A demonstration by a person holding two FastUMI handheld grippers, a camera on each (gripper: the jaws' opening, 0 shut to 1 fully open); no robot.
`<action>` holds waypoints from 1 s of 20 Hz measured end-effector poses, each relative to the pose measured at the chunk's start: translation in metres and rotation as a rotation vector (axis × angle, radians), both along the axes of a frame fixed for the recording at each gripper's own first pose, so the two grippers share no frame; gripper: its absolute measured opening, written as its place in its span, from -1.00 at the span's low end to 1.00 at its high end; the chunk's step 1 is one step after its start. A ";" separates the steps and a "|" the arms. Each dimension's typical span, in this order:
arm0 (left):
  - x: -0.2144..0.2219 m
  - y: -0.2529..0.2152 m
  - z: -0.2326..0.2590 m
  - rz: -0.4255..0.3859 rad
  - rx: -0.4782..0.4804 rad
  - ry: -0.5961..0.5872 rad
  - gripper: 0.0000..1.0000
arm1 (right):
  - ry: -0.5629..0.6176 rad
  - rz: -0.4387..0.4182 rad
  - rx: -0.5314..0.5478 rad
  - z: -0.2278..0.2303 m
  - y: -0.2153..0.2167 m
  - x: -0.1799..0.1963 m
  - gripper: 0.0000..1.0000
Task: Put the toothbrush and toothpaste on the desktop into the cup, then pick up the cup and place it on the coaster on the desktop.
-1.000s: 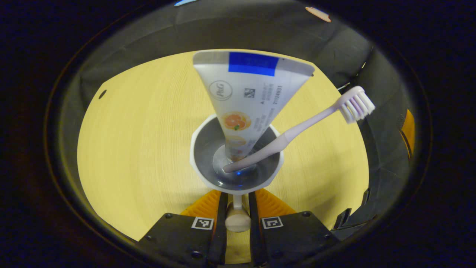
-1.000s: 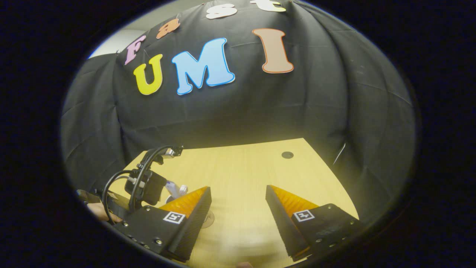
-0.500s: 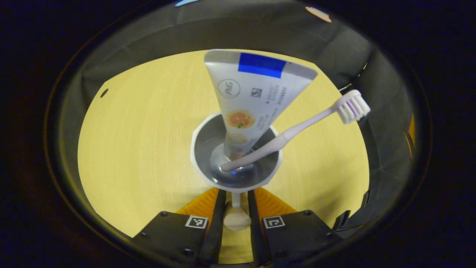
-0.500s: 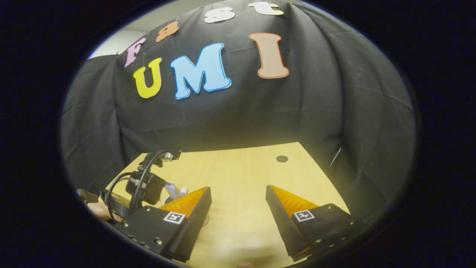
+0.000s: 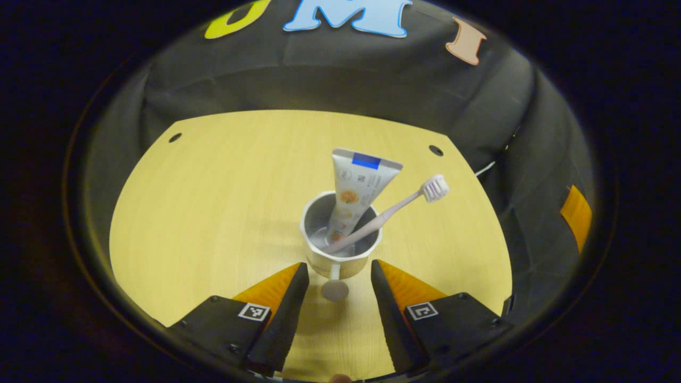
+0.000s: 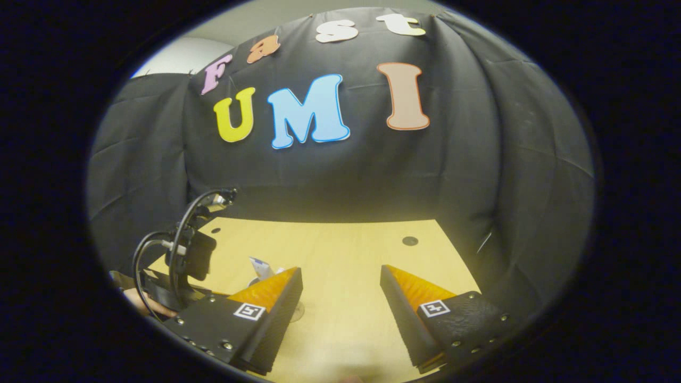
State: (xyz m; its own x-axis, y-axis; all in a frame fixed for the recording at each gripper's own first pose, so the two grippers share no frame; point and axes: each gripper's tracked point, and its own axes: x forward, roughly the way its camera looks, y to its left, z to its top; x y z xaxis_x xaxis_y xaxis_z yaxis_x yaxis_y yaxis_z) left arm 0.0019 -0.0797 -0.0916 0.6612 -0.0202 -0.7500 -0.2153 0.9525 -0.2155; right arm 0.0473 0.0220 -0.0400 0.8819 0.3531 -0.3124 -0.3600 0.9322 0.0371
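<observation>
A white cup [image 5: 340, 259] stands upright on the yellow desktop [image 5: 213, 202], its knobbed handle [image 5: 335, 290] pointing at me. Inside it lean a toothpaste tube [image 5: 355, 186] and a pale toothbrush [image 5: 393, 210], bristles up to the right. My left gripper [image 5: 338, 268] is open, one finger on each side of the handle, neither touching it. In the right gripper view my right gripper [image 6: 340, 298] hovers open and holds nothing. The toothpaste tube's top [image 6: 260, 263] peeks out behind its left finger, next to the left gripper's body [image 6: 183, 260].
Black cloth walls close in the desktop at the back and on both sides. Small dark holes [image 5: 174, 137] [image 5: 435, 150] mark the desktop's far corners. A person's hand [image 6: 141, 300] holds the left gripper at the lower left of the right gripper view.
My left gripper has let go of the cup's handle, opened, and drawn back and up; the cup now stands on the desktop. The right gripper has stayed open, barely shifting.
</observation>
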 end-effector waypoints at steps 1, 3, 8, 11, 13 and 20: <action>-0.004 0.005 0.011 0.023 0.006 -0.040 0.63 | -0.012 0.006 -0.005 0.002 0.000 -0.001 0.80; -0.012 0.017 0.033 0.056 0.024 -0.121 0.57 | -0.033 0.011 -0.019 0.008 0.003 -0.005 0.80; -0.026 0.039 0.088 0.095 0.070 -0.327 0.62 | -0.087 -0.010 -0.034 0.021 0.013 -0.014 0.80; -0.034 0.050 0.113 0.096 0.107 -0.407 0.51 | -0.109 -0.018 -0.033 0.029 0.023 -0.017 0.80; -0.032 0.049 0.127 0.095 0.132 -0.452 0.56 | -0.135 -0.028 -0.042 0.038 0.024 -0.017 0.79; -0.035 0.065 0.165 0.056 0.234 -0.583 0.60 | -0.211 -0.083 -0.049 0.054 0.033 -0.021 0.79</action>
